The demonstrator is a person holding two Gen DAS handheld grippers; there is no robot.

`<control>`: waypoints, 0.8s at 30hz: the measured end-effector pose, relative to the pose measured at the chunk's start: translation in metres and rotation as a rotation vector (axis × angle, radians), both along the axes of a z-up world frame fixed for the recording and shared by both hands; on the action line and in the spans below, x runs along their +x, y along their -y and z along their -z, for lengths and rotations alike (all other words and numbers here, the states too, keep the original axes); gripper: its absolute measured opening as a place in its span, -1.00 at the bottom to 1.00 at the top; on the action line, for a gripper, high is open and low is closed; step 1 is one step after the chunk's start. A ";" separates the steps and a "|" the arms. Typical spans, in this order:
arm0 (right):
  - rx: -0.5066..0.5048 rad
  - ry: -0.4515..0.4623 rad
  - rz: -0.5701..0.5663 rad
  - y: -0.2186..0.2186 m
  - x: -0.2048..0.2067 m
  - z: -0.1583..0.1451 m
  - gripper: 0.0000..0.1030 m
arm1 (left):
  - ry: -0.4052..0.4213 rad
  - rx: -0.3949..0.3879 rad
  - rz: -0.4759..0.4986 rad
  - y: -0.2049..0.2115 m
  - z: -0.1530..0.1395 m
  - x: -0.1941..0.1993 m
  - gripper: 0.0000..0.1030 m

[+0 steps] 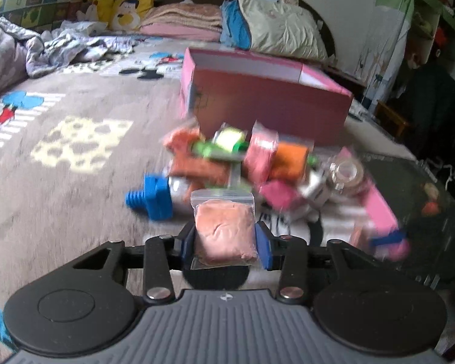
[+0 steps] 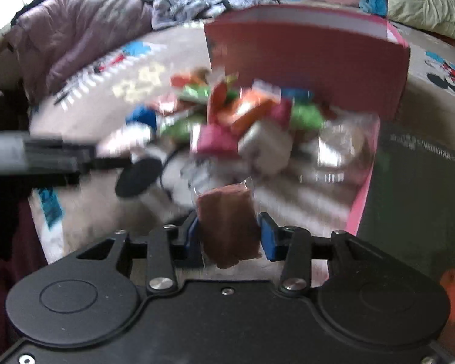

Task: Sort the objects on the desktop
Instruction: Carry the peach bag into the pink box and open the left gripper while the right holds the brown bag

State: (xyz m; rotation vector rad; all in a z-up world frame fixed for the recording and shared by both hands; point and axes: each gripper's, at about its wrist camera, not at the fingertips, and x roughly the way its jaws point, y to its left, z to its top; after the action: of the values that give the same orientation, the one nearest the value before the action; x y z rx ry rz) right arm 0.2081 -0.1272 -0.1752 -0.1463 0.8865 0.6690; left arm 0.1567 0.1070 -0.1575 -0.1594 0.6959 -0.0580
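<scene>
Left wrist: left gripper (image 1: 226,238) clamps a pale pink clay bag (image 1: 224,230), blurred pile (image 1: 242,157) and pink box (image 1: 267,97) ahead on the bed. Right wrist: right gripper (image 2: 229,236) clamps a brown clay bag (image 2: 227,224).

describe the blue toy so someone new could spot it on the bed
Find the pink box on the bed; a pile of small bags lies in front of it. At the pile's left edge sits the blue toy, a chunky plastic bolt with a ribbed stem, solid and unbagged unlike its neighbours.
</scene>
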 end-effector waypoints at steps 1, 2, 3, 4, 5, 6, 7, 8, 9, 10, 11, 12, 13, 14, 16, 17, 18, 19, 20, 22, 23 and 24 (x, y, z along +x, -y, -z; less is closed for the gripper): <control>-0.004 -0.014 -0.001 -0.001 -0.001 0.005 -0.20 | 0.009 -0.001 0.002 0.000 -0.005 0.002 -0.22; -0.002 -0.008 0.008 -0.001 -0.004 0.009 -0.20 | 0.020 0.000 0.004 0.000 -0.010 0.006 -0.22; 0.003 0.002 0.012 0.000 -0.006 0.012 -0.18 | 0.033 0.001 0.007 0.000 -0.016 0.010 -0.22; 0.009 0.012 0.013 0.001 -0.009 0.013 -0.18 | 0.046 0.003 0.009 0.000 -0.022 0.015 -0.22; 0.014 0.021 0.014 0.002 -0.011 0.014 -0.18 | 0.056 0.007 0.012 0.000 -0.027 0.020 -0.22; 0.031 0.023 0.022 0.005 -0.011 0.015 -0.18 | 0.067 0.011 0.014 0.000 -0.033 0.026 -0.22; 0.054 0.023 0.032 0.008 -0.011 0.016 -0.18 | 0.078 0.014 0.016 0.000 -0.038 0.032 -0.22; 0.070 0.025 0.038 0.011 -0.012 0.017 -0.18 | 0.090 0.018 0.018 -0.001 -0.044 0.038 -0.22; 0.076 0.033 0.038 0.012 -0.013 0.017 -0.18 | 0.101 0.023 0.017 -0.001 -0.049 0.044 -0.22; 0.078 0.042 0.037 0.012 -0.015 0.017 -0.18 | 0.113 0.028 0.017 -0.001 -0.054 0.051 -0.22; 0.082 0.050 0.037 0.013 -0.016 0.018 -0.17 | 0.125 0.033 0.017 -0.001 -0.060 0.057 -0.22; 0.085 0.057 0.034 0.014 -0.018 0.018 -0.14 | 0.136 0.037 0.017 -0.001 -0.064 0.063 -0.22; 0.080 0.064 0.026 0.013 -0.019 0.019 -0.12 | 0.144 0.040 0.018 -0.001 -0.068 0.070 -0.22; 0.072 0.072 0.016 0.012 -0.021 0.020 -0.09 | 0.149 0.041 0.019 0.000 -0.072 0.077 -0.22; 0.052 0.090 -0.001 0.009 -0.024 0.021 -0.06 | 0.159 0.044 0.022 0.001 -0.078 0.093 -0.22; 0.047 0.096 -0.001 0.007 -0.025 0.022 -0.05 | 0.164 0.046 0.024 0.002 -0.081 0.101 -0.22; 0.045 0.102 0.001 0.006 -0.026 0.023 -0.02 | 0.168 0.048 0.028 0.004 -0.084 0.109 -0.22; 0.042 0.108 0.001 0.005 -0.027 0.023 -0.02 | 0.170 0.053 0.031 0.005 -0.086 0.117 -0.22; 0.041 0.113 0.002 0.005 -0.028 0.024 -0.01 | 0.172 0.060 0.035 0.007 -0.088 0.125 -0.22; 0.046 0.119 0.002 0.006 -0.029 0.025 -0.01 | 0.178 0.082 0.040 0.012 -0.091 0.141 -0.22; 0.051 0.121 0.003 0.007 -0.029 0.026 -0.01 | 0.179 0.090 0.043 0.015 -0.092 0.148 -0.22; 0.056 0.122 0.004 0.008 -0.029 0.026 -0.01 | 0.176 0.092 0.047 0.017 -0.092 0.156 -0.22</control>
State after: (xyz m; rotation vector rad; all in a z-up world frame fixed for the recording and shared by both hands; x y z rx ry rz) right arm 0.1790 -0.1349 -0.2017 -0.1337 0.7506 0.6731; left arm 0.3131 0.0899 -0.0656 -0.0491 0.5256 -0.0840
